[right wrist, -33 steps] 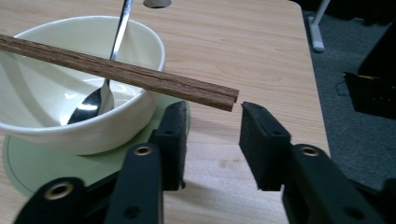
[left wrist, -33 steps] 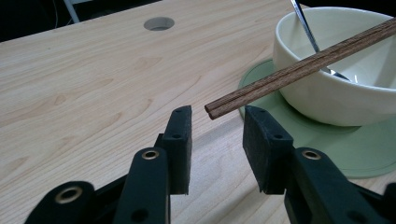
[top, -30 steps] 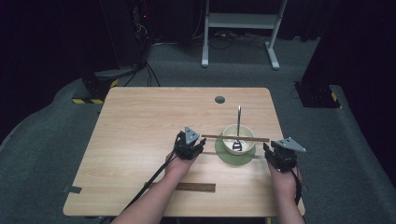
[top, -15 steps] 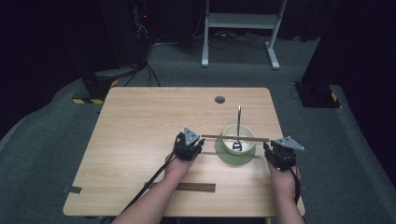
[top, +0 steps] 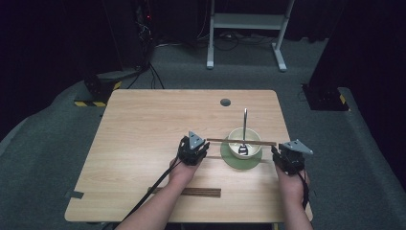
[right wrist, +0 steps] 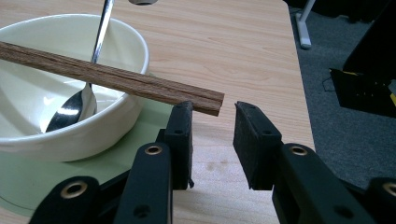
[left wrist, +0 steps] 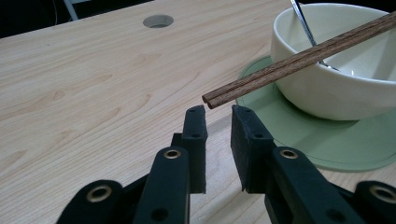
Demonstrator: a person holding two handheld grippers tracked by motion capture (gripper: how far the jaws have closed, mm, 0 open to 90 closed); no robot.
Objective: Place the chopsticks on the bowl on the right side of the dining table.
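High view: a pair of wooden chopsticks [top: 242, 142] lies level across the rim of a white bowl [top: 233, 149], with both ends overhanging the table [top: 143, 124].
Handling: judged light, stiff and thin. The smooth sticks lie loose side by side, so they could roll or split apart if pinched unevenly.
Where to grip: the free ends past the rim look best, squeezing both sticks together.
Left gripper [top: 205, 146]: in the left gripper view the jaws stand narrowly apart with nothing between them. The near stick end hangs just beyond the tips.
Right gripper [top: 275, 153]: in the right gripper view the jaws are wider and hold nothing. The other stick end is at the tip of one jaw; I cannot tell whether it touches.
Bowl contents: a metal spoon [top: 244, 124], head down inside, with its handle leaning over the far rim under the sticks.
Under the bowl: a green saucer [top: 230, 160], probably breakable along with the bowl.
Near edge: a second pair of chopsticks [top: 191, 192] lies flat, well apart.
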